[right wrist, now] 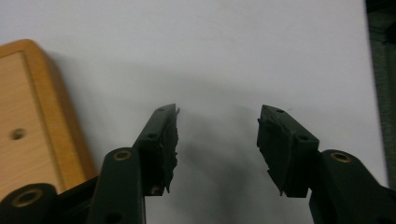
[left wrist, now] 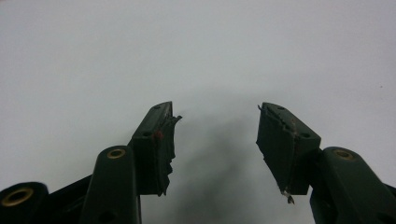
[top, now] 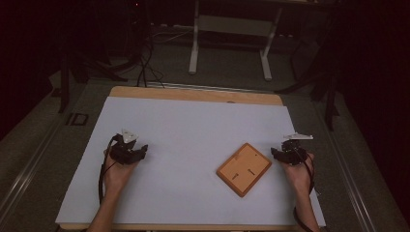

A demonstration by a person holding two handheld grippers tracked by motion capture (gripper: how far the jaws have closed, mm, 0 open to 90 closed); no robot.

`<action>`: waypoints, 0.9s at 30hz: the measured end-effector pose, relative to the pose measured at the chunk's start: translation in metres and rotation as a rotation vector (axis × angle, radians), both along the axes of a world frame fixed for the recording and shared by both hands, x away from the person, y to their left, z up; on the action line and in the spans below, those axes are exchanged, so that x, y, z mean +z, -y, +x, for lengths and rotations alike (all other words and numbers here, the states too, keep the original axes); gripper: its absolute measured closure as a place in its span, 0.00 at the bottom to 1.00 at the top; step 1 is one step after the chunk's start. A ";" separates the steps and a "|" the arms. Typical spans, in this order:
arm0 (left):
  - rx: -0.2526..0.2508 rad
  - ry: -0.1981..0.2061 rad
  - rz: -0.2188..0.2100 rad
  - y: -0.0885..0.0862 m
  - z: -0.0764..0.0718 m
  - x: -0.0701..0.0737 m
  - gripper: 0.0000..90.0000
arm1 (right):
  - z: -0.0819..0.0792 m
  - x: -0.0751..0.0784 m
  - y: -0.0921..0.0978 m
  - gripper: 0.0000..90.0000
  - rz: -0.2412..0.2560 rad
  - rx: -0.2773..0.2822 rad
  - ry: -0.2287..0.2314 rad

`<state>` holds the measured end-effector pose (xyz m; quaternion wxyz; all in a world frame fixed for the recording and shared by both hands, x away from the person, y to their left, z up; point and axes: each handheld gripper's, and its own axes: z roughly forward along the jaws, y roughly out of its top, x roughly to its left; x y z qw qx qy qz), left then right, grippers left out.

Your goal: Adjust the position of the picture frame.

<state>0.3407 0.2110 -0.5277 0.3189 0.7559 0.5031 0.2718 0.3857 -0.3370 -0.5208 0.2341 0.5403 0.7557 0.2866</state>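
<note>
1. Presently, no grasp has been made; the step in hand is judged to be the approach, before first contact with the wooden board [top: 243, 168].
2. The wooden board is seen lying flat on the white sheet [top: 193, 130], turned at an angle to the sheet's edges, toward the sheet's near right part.
3. The right gripper [top: 279, 152] is held just to the right of the board, apart from it; in the right gripper view its jaws stand wide with nothing between them, and the board's rounded corner [right wrist: 32, 116] is seen to the left of the jaws.
4. The left gripper [top: 141, 151] is held well to the left of the board, over bare sheet; its jaws are likewise spread wide and empty [left wrist: 215, 140].
5. Next move, as judged: the right gripper would have to be swung toward the board's raised rim, and one edge taken between the jaws.
6. Materials: the board is of light wood, rectangular with rounded corners, a darker orange rim around a paler recessed panel; two short dark slots and a small hole are noted in the panel. The sheet is matte and smooth. The black jaw pads [right wrist: 275, 144] appear torn and ragged at the edges.
</note>
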 end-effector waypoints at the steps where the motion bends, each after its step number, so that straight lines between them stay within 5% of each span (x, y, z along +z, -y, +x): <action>1: -0.002 0.007 0.005 0.002 -0.001 0.001 0.52 | 0.000 0.000 0.000 0.55 0.000 0.000 0.000; 6: -0.029 0.011 -0.009 0.009 -0.003 0.002 0.54 | -0.002 0.005 -0.007 0.58 -0.005 0.070 -0.003; 7: -0.043 -0.021 -0.014 0.011 -0.003 0.001 0.54 | -0.002 0.008 -0.010 0.59 -0.001 0.091 -0.005; 9: -0.054 -0.030 -0.007 0.013 -0.004 -0.001 0.54 | -0.003 0.015 -0.016 0.63 0.049 0.190 -0.034; 14: -0.064 -0.030 -0.016 0.015 -0.005 -0.001 0.55 | -0.002 0.025 -0.030 0.67 -0.012 0.313 -0.051; 27: -0.079 -0.052 0.008 0.019 -0.005 -0.005 0.53 | 0.003 0.034 -0.057 0.76 -0.038 0.460 -0.123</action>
